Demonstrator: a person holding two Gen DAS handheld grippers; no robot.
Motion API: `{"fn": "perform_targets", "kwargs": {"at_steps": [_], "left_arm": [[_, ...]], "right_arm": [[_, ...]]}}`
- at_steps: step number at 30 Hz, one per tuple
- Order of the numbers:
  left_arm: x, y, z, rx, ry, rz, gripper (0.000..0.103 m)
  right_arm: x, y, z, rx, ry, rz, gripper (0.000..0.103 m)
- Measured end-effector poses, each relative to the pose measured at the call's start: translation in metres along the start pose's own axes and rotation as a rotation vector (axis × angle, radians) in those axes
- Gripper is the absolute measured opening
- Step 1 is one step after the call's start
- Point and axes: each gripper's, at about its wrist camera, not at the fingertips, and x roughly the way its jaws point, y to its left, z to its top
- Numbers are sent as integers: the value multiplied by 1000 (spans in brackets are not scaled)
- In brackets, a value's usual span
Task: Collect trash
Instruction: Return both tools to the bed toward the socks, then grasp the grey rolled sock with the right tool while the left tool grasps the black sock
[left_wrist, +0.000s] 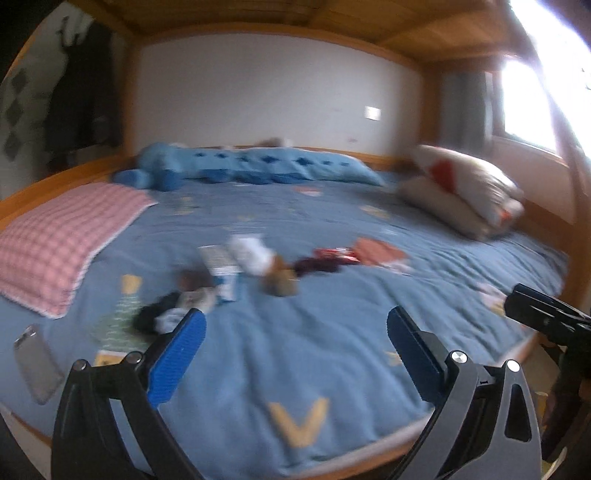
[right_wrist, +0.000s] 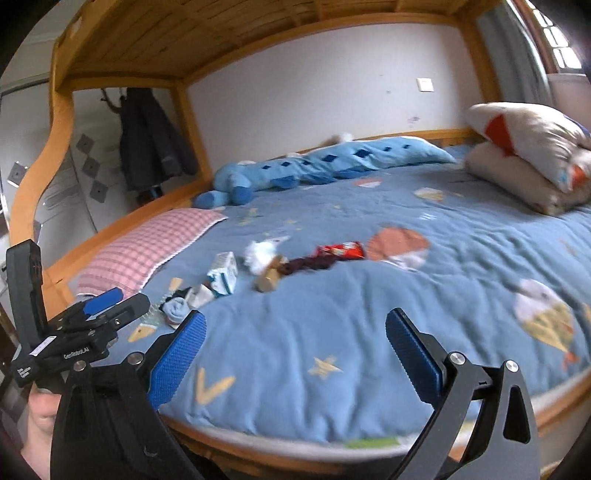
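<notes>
Trash lies in a row across the middle of the blue bedspread (right_wrist: 332, 325): a red snack wrapper (right_wrist: 340, 250), a dark crumpled wrapper (right_wrist: 310, 264), a white crumpled tissue (right_wrist: 260, 253), a tan piece (right_wrist: 267, 282), a small white and blue carton (right_wrist: 223, 275) and rolled socks (right_wrist: 177, 308). The same row shows blurred in the left wrist view, with the wrapper (left_wrist: 334, 254), tissue (left_wrist: 251, 254) and carton (left_wrist: 221, 264). My left gripper (left_wrist: 295, 343) is open and empty, short of the trash. My right gripper (right_wrist: 295, 343) is open and empty, also short of it.
A pink checked pillow (right_wrist: 147, 254) lies at the left, a blue plush toy (right_wrist: 317, 162) along the wall, folded cream bedding (right_wrist: 532, 155) at the right. A phone (left_wrist: 37, 363) lies near the bed's left front edge. The wooden bed frame (right_wrist: 280, 454) runs along the front.
</notes>
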Motion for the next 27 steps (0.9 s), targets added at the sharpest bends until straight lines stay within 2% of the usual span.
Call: {"fn": "perform_targets", "kwargs": {"at_steps": [7, 12, 21, 23, 27], "left_arm": [[15, 59, -1, -88, 23, 97, 98], [24, 94, -6, -149, 42, 127, 98], [39, 158, -3, -174, 48, 206, 99], [48, 175, -5, -192, 77, 205, 99], [55, 202, -11, -262, 98, 90, 99]], "right_arm": [[51, 44, 7, -74, -8, -12, 95], [86, 78, 9, -132, 14, 68, 95], [142, 133, -2, -170, 96, 200, 95], [153, 145, -6, -169, 104, 230, 95], [177, 167, -16, -181, 118, 233, 94]]}}
